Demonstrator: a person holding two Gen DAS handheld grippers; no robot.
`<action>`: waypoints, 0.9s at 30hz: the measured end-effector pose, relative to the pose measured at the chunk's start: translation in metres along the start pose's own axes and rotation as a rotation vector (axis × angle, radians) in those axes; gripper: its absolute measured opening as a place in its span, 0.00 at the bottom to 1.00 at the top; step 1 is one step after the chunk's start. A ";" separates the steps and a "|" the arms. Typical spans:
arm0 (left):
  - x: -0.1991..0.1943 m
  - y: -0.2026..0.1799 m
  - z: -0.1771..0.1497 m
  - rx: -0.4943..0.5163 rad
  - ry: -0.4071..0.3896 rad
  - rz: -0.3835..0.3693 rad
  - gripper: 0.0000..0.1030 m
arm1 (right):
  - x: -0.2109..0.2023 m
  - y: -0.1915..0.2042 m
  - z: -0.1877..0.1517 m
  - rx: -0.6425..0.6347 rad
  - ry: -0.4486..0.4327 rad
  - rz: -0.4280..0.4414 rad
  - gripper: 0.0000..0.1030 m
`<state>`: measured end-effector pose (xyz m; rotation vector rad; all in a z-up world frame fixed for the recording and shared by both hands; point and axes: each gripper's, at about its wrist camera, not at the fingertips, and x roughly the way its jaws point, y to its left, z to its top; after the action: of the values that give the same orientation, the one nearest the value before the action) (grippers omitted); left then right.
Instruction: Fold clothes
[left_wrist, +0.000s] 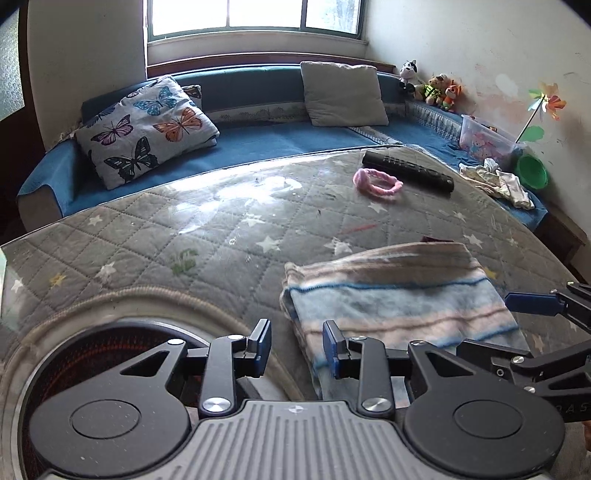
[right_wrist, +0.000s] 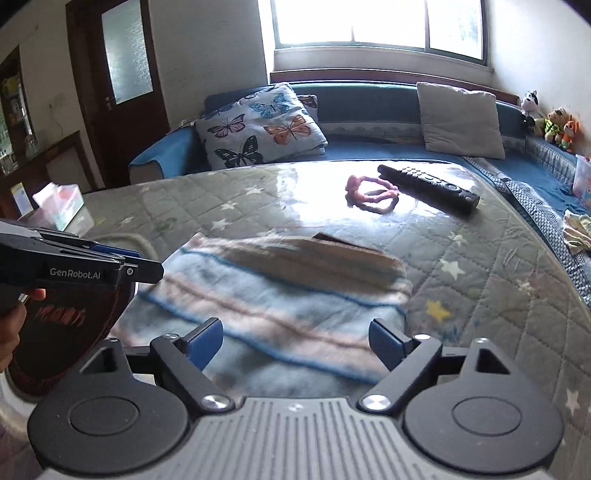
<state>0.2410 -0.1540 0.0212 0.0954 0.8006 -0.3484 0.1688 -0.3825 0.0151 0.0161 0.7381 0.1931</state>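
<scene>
The striped garment (right_wrist: 280, 295) lies doubled into a flat rectangle on the quilted table (right_wrist: 498, 295), at twelve o'clock of the empty, spread-fingered right gripper (right_wrist: 295, 341) and one o'clock of the likewise parted left gripper (left_wrist: 297, 347), so it seems largely folded.

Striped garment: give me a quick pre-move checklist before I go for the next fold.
1. Left gripper open, holding nothing: ok.
2. Right gripper open over the cloth: ok.
3. Striped garment lying flat, already folded over: ok.
4. Near edge of garment visible for a pinch: cannot tell, hidden behind the gripper bodies.
5. Remote and pink hair tie apart from the garment: ok.
6. Grippers clear of each other: ok.
</scene>
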 end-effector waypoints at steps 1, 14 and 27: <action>-0.004 -0.002 -0.004 0.005 -0.001 0.004 0.32 | -0.004 0.003 -0.004 -0.005 -0.002 -0.003 0.92; -0.060 -0.013 -0.057 -0.003 -0.024 -0.004 0.33 | -0.048 0.031 -0.048 -0.039 -0.022 -0.015 1.00; -0.088 -0.024 -0.092 -0.008 -0.040 -0.032 0.33 | -0.070 0.048 -0.080 -0.023 -0.021 -0.001 1.00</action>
<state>0.1137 -0.1330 0.0213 0.0676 0.7643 -0.3764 0.0561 -0.3520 0.0067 -0.0037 0.7153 0.2000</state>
